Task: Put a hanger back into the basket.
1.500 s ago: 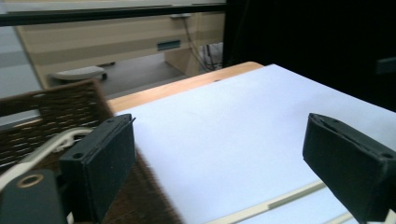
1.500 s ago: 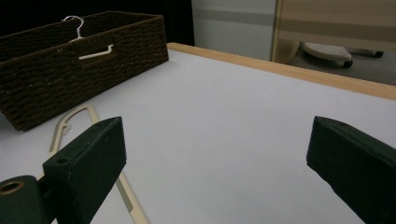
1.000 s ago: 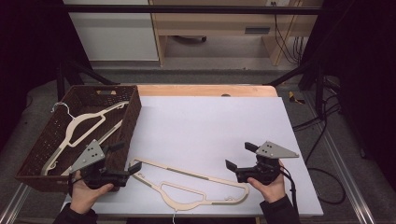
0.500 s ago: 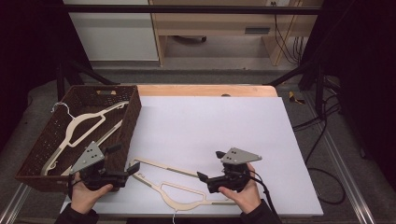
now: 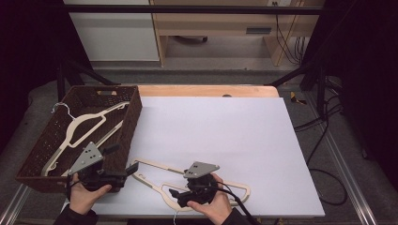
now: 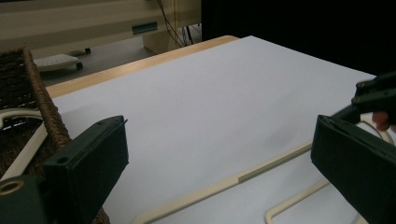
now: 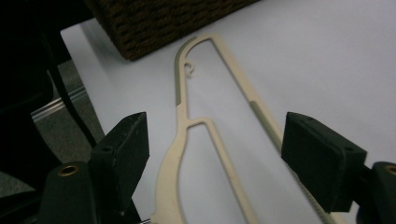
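Smooth cream hanger point(image 5: 187, 185) lies flat beside the woven dark wicker basket point(image 5: 126, 136). Right gripper point(image 5: 180, 197) has shifted over the hanger, jaws narrowing, gripping nothing. Left gripper point(image 5: 133, 169) gapes empty.

Lab/test rig: black frame point(image 5: 300, 75), loose cables point(image 5: 286, 28), white tabletop point(image 5: 225, 126).

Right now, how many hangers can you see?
2: one hanger in the basket at the table's left, one hanger on the white sheet near the front edge. None seem hidden, though the basket's near wall blocks some floor.
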A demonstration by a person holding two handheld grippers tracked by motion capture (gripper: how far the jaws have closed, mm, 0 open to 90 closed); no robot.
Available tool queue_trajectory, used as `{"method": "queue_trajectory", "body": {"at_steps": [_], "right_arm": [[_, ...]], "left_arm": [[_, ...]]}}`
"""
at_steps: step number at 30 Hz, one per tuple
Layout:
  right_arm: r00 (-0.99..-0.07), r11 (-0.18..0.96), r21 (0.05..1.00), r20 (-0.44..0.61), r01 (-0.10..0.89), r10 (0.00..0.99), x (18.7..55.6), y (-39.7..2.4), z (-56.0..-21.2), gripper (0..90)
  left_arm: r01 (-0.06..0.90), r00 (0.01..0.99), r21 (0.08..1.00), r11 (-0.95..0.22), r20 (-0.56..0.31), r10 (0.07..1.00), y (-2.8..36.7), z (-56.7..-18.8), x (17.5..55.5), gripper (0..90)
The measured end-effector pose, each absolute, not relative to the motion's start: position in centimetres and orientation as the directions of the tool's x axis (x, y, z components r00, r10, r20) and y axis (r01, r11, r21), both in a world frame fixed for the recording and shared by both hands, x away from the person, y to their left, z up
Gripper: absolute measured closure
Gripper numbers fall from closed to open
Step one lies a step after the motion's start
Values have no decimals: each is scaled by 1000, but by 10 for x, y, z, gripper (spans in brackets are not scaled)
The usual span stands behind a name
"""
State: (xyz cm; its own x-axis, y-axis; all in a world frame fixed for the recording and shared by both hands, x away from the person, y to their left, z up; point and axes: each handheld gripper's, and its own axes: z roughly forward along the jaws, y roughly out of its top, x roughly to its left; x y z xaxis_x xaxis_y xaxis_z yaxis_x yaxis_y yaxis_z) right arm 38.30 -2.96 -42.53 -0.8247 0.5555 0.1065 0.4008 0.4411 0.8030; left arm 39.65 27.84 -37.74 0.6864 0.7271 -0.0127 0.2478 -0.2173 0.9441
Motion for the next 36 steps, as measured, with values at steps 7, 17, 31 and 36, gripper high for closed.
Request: {"method": "queue_trajectory", "body": {"at_steps": [7, 17, 31, 36], "right_arm": [[-828, 501, 747, 117, 437, 548, 379, -11, -450, 344], [-836, 564, 682, 130, 466, 534, 373, 4, -471, 499], [-842, 627, 659, 18, 416, 539, 361, 13, -473, 646], [-841, 628, 654, 24, 423, 541, 361, 13, -473, 668]], "left_arm": [[241, 679, 949, -205, -14, 734, 282, -374, 395, 40], [250, 682, 944, -215, -15, 731, 280, -378, 397, 41], [252, 683, 942, -222, -11, 730, 278, -379, 397, 42], [257, 685, 939, -227, -11, 728, 276, -381, 398, 43]]}}
